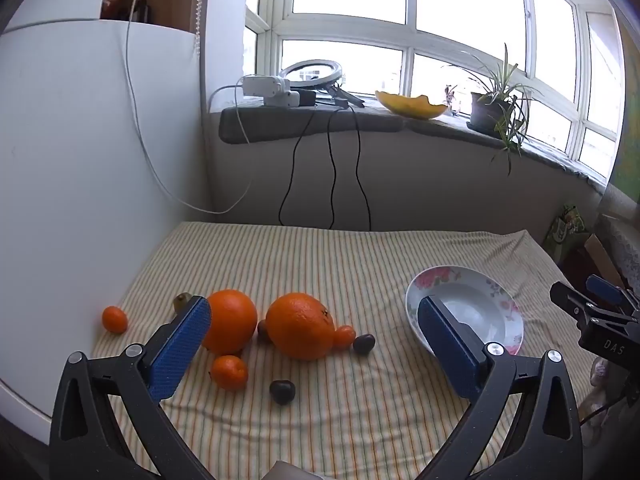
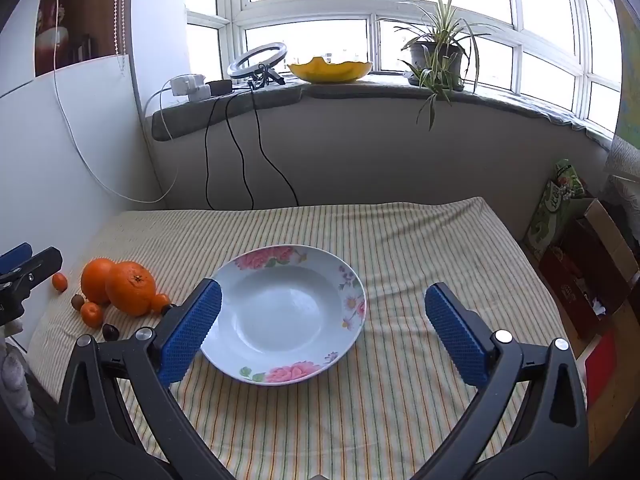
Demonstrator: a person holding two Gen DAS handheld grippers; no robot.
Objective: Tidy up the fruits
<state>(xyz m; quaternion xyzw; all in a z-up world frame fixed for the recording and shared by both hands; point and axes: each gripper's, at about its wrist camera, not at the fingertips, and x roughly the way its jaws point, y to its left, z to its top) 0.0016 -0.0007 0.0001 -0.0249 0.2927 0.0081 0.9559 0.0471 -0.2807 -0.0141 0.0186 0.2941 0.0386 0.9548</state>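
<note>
The left claw (image 1: 314, 344), wide and empty, hung nearer the round orange fruits (image 1: 300, 326); the white floral plate (image 1: 508, 320) lay rightward.

Daylight from overexposed, blown-out window (image 2: 312, 4) behind; striped cloth (image 2: 400, 272) evenly lit, soft faint shadows; focus sharp centrally; strong fisheye curvature and dark vignetted corners in both wrist views.

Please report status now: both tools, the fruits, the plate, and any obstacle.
Left tool open, right tool open, both empty. Fruits loose on cloth: two oranges, small ones around. Plate empty. Nothing in the way.
</note>
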